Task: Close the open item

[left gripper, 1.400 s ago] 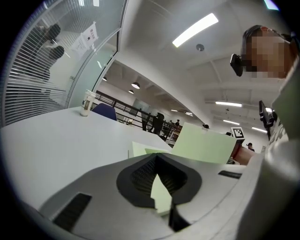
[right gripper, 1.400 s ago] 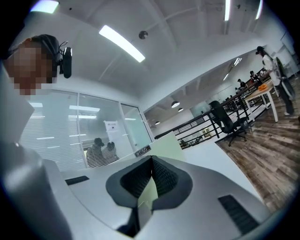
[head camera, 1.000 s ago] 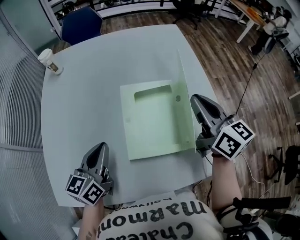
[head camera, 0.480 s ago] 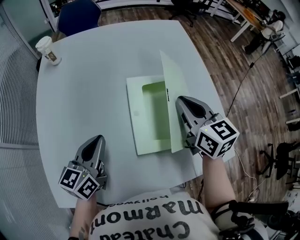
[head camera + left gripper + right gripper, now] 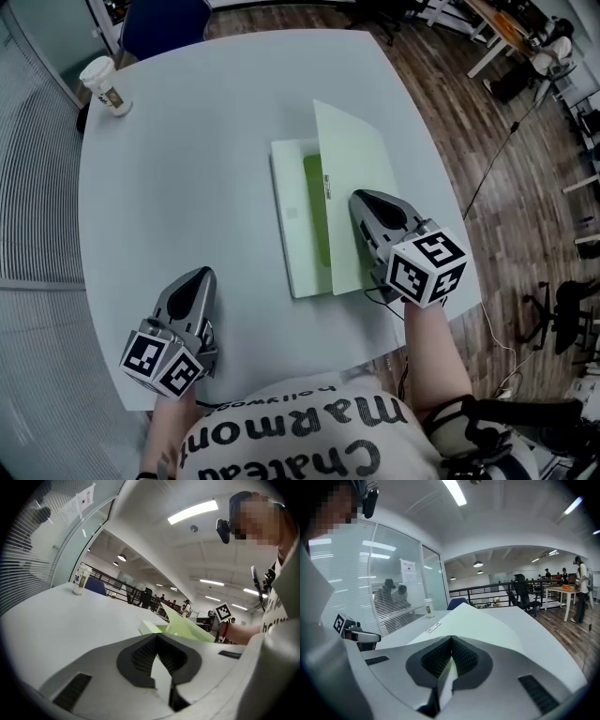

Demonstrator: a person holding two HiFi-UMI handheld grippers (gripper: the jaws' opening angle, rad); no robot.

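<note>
Green lid [image 5: 352,155] tilted against right gripper [image 5: 357,196], left gripper [image 5: 203,273] on table [image 5: 187,131], both jaws together.

1 box [image 5: 349,159], 1 cup [image 5: 106,85], 1 chair [image 5: 167,21], 2 grippers [image 5: 199,275] [image 5: 359,196].

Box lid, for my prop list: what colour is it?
Pale green; the lid shows best in the head view.

Head view: above, looking steeply down on the whole worktop [image 5: 187,187]. Left gripper view: low over the near edge, facing across to the paper cup [image 5: 80,581]. Right gripper view: low, close upon the green box lid [image 5: 487,620]. Cup and lid appear in all three.
</note>
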